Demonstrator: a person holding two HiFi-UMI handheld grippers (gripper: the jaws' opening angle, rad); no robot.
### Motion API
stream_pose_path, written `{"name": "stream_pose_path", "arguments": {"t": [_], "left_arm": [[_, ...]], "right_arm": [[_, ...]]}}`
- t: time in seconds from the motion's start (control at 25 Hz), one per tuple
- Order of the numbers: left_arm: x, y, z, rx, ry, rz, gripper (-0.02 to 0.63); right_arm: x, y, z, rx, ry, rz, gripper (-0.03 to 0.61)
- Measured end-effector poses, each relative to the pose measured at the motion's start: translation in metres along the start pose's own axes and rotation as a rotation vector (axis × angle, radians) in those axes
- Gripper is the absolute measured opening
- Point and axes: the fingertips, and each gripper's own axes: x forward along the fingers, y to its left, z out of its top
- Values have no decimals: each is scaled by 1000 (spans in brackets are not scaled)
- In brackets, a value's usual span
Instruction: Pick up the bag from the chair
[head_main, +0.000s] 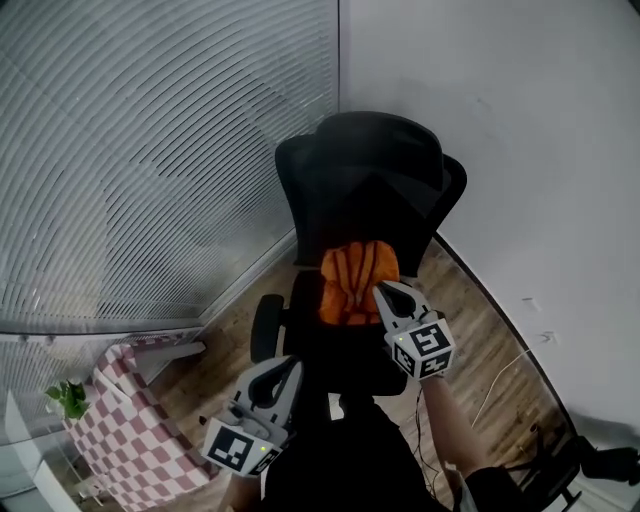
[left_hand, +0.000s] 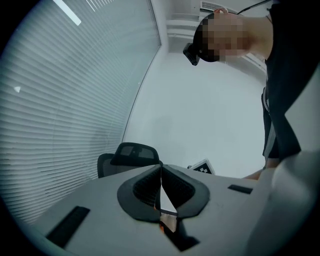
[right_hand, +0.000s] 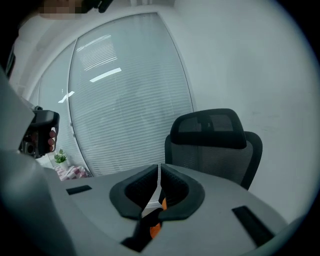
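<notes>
An orange bag (head_main: 352, 283) lies on the seat of a black office chair (head_main: 370, 180) in the head view. My right gripper (head_main: 385, 291) is held over the bag's right edge with its jaws shut, and nothing shows between the pads. My left gripper (head_main: 289, 368) hangs lower, at the seat's front left, also shut and holding nothing. In the right gripper view the jaws (right_hand: 159, 168) meet in front of the chair back (right_hand: 215, 137), with a sliver of the orange bag (right_hand: 155, 229) below. The left gripper view shows that gripper's closed tips (left_hand: 161, 167) and the chair (left_hand: 129, 152) beyond.
Window blinds (head_main: 150, 150) fill the left, a white wall (head_main: 520, 120) the right. A pink checked stool (head_main: 140, 430) with a small plant (head_main: 68, 398) stands at the lower left. A cable (head_main: 500, 375) trails over the wood floor at the right.
</notes>
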Motion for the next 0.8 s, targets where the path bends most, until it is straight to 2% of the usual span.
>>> {"name": "stream_pose_path", "arguments": {"t": [0.16,0.32,0.4,0.48,0.8], "left_arm": [[5,12,-7,0,32,-32,34],[12,19,-6,-37,38,-55,34],[14,23,-4,-38,30,-65,34],[16,27,-4,-39,34,-70,34],[23,44,-7,-78,58,-75,34]], "right_arm": [[28,-10,-18,-6,50,-40,20],[51,-24,-37,-12,107,-81,34],[62,-29,-44,-17,132,-97,79],[70,-32,-47,-24,145,-109,83],[105,-53,-61,-130,169,-186,106]]}}
